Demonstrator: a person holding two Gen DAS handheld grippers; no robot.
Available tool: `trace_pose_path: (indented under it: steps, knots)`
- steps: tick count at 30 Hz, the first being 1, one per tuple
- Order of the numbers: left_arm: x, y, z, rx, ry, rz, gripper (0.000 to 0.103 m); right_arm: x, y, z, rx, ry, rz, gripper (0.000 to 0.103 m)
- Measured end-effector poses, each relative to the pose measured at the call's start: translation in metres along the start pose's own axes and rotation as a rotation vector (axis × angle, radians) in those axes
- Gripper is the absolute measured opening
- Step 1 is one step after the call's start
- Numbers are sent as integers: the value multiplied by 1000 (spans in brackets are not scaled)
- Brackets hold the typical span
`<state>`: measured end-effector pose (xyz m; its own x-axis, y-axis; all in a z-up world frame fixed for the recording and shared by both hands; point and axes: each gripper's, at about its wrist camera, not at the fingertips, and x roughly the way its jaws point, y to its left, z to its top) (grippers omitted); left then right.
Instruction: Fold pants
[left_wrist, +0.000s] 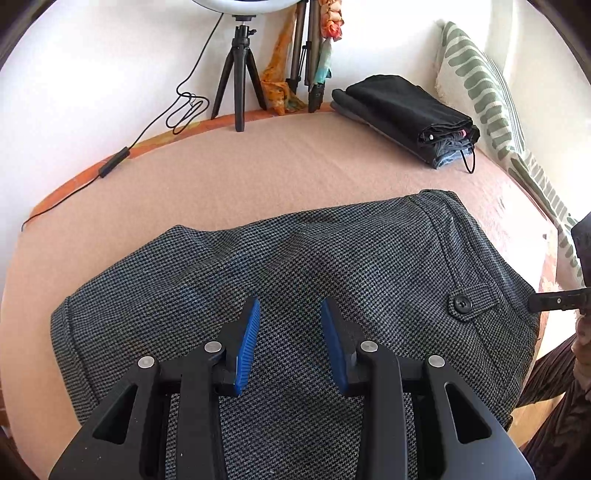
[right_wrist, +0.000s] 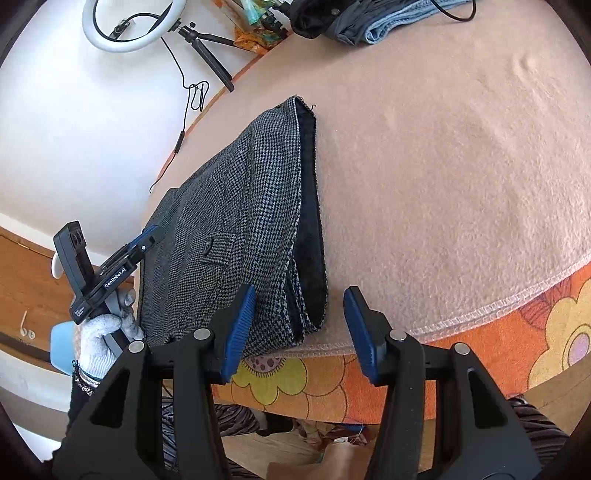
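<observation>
Pants: grey houndstooth pants (left_wrist: 295, 288), folded into a compact bundle, lie on the pinkish blanket (left_wrist: 258, 173) covering the tabletop, near its front edge; a button tab (left_wrist: 461, 304) faces up.
Left tongs: the left tongs (left_wrist: 290, 343) hover just over the middle of the bundle, blue pads spread moderately wide, gripping nothing.
Right tongs: the right tongs (right_wrist: 299, 332) sit at the waist end of the bundle, at the blanket's stitched hem, jaws wide apart and empty; the folded end with its dark lining (right_wrist: 310, 221) lies between the pads, and I cannot tell whether either pad touches it.
Writing: "GenRobot.AI" reads in white on the left tool's black body (right_wrist: 114, 277); smaller print below it is too small to read.
Hand: a hand in a white knit glove (right_wrist: 99, 336) grips the left tool's handle, bracelets at the wrist, tool angled over the pants.
Background: stack of folded dark garments (left_wrist: 406, 114), ring light (right_wrist: 133, 22) on a tripod (left_wrist: 238, 85), patterned cushion (left_wrist: 480, 96).
</observation>
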<state>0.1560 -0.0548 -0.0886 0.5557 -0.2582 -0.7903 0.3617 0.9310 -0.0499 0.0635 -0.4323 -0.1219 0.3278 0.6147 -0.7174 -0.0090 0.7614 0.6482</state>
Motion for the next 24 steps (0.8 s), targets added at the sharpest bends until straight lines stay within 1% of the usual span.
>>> trace_pose_path:
  steps: [3,7,10,12,16,17,18,19,20,21,22,24]
  knots:
    - [3,0,0,-3,8,-3,32,-5,-2,-8,27,4,19,53]
    - [9,1,0,-15,23,-10,32,0,-6,-13,90,18,93,53]
    - [10,1,1,-25,27,-19,32,2,1,-10,83,10,103,55]
    - [10,1,0,-28,25,-23,32,0,3,-15,97,5,125,55]
    - [10,3,-1,-32,31,-28,32,6,9,-18,135,-56,155,55]
    - [10,4,-1,-41,31,-29,32,8,12,-17,134,-78,148,54]
    - [10,4,-2,-54,29,-34,32,9,17,-16,121,-103,121,49]
    - [9,5,-2,-64,26,-37,32,10,23,-15,102,-118,86,37]
    - [7,5,-2,-69,16,-35,32,11,28,-14,86,-132,60,27]
    - [5,5,-2,-68,5,-26,32,10,32,-13,75,-145,43,25]
    - [4,6,-1,-69,-6,-12,32,8,36,-13,63,-160,29,22]
    - [4,11,2,-92,-20,0,32,3,49,-13,0,-188,-18,20]
